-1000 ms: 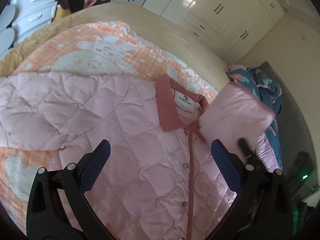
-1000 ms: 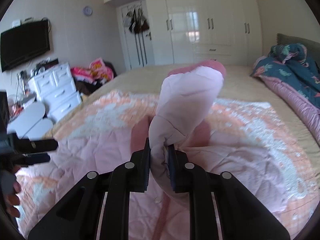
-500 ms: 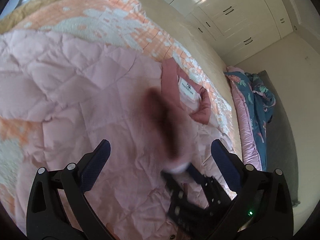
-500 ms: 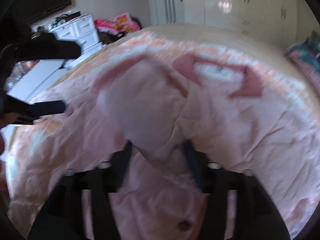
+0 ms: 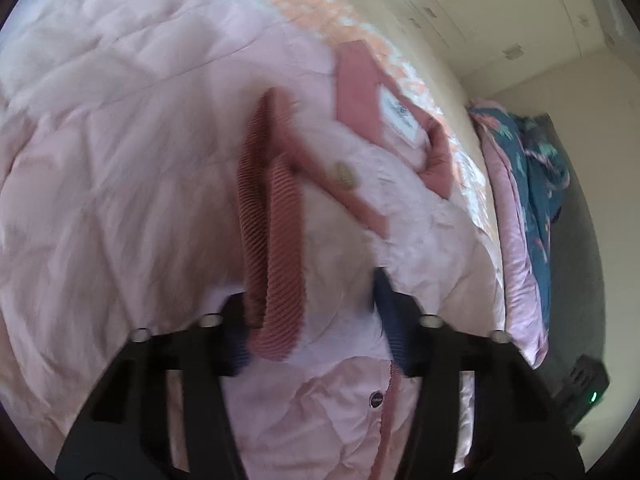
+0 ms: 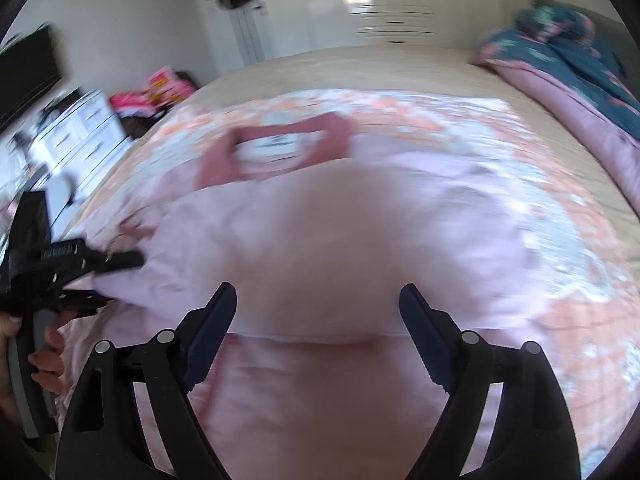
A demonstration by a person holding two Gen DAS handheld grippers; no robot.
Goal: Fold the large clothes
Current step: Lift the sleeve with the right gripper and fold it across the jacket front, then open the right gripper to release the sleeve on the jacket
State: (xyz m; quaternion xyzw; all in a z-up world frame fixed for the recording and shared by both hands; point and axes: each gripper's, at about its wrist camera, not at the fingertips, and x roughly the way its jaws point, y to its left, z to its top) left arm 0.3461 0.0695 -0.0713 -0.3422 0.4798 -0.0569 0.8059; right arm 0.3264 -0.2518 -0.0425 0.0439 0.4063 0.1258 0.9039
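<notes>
Across the near half of the bed (image 6: pixel 360 68) lies the pink quilted jacket (image 6: pixel 340 240), collar (image 6: pixel 288 144) pointing away toward the wardrobes (image 6: pixel 360 0). Left gripper (image 5: pixel 316 320) jaws have just been closing on the ribbed cuff (image 5: pixel 276 264); right gripper (image 6: pixel 318 332) jaws have just been opening, nothing gripped. Bare bedding lies beyond; a teal quilt (image 6: pixel 580 60) borders the right edge.

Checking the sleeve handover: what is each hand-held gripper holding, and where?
Left hand-held gripper pinches the pink quilted jacket at its ribbed sleeve cuff. Right hand-held gripper is open, holding nothing.
</notes>
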